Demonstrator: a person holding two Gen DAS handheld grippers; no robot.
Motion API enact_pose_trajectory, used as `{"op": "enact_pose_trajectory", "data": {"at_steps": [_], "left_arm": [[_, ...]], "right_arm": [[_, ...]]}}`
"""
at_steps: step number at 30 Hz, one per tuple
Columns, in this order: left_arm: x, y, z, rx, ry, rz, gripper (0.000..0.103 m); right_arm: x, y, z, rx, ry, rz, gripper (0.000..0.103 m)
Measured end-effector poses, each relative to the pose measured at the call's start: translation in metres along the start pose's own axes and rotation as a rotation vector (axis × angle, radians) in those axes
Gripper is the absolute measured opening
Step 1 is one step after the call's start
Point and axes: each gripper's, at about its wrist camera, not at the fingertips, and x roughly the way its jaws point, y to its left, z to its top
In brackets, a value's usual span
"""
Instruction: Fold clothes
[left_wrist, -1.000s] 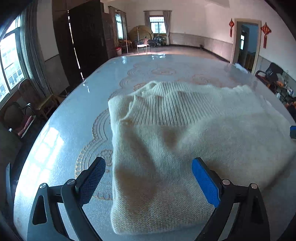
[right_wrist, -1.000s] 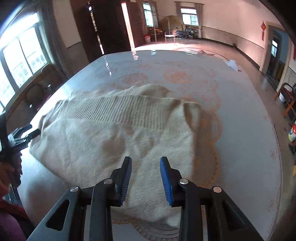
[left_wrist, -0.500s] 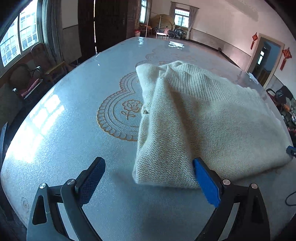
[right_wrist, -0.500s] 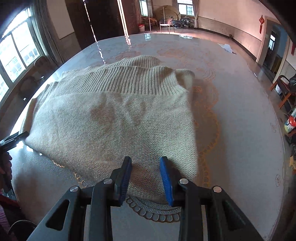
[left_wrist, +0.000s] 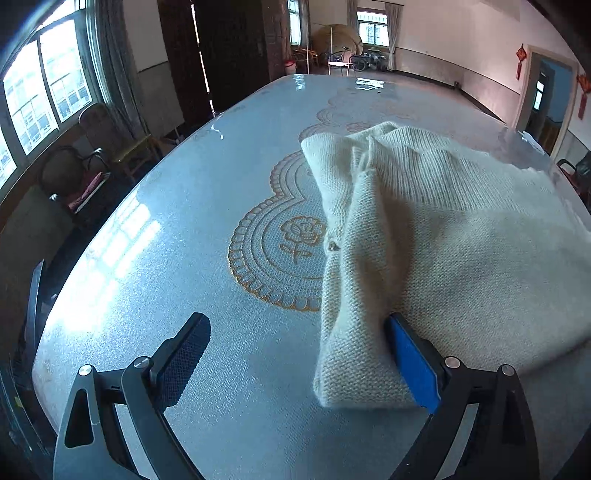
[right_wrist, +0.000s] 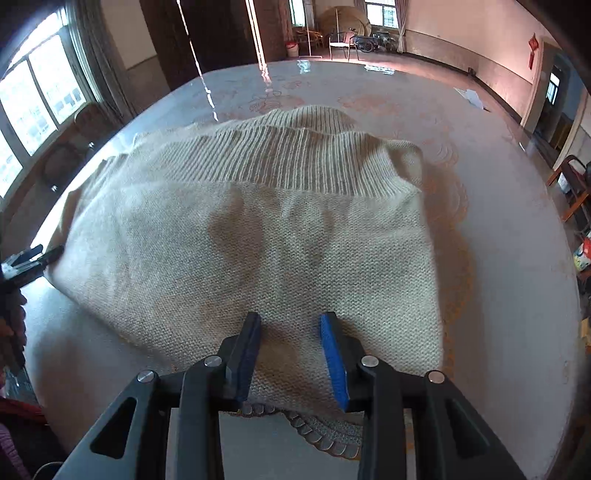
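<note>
Knit sweater (right_wrist: 258, 236) between parted fingers (right_wrist: 334, 354)

Big pale-walled room, glossy floor. Bright windows (left_wrist: 40, 92) upper left with grey curtains, wooden chairs (left_wrist: 110, 144) beneath. Dark wardrobe (left_wrist: 221, 55) top centre. Far window (left_wrist: 371, 27), chair (left_wrist: 341, 62) top. Doorway (left_wrist: 543, 96) upper right, red hanging ornaments (left_wrist: 521, 59) beside.
</note>
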Motion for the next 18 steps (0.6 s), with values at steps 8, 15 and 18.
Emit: {"op": "enact_pose_trajectory", "data": {"at_steps": [8, 15, 18], "left_arm": [[0.005, 0.036, 0.05, -0.29, 0.033, -0.379, 0.096], [0.051, 0.036, 0.093, -0.272, 0.144, -0.43, 0.097], [0.055, 0.027, 0.099, -0.215, 0.165, -0.459, 0.097]], "right_arm": [[-0.048, -0.056, 0.008, 0.225, -0.158, 0.272, 0.054], [-0.034, -0.117, 0.028, 0.344, -0.039, 0.325, 0.103], [-0.028, -0.14, 0.037, 0.372, -0.031, 0.315, 0.103]]}}
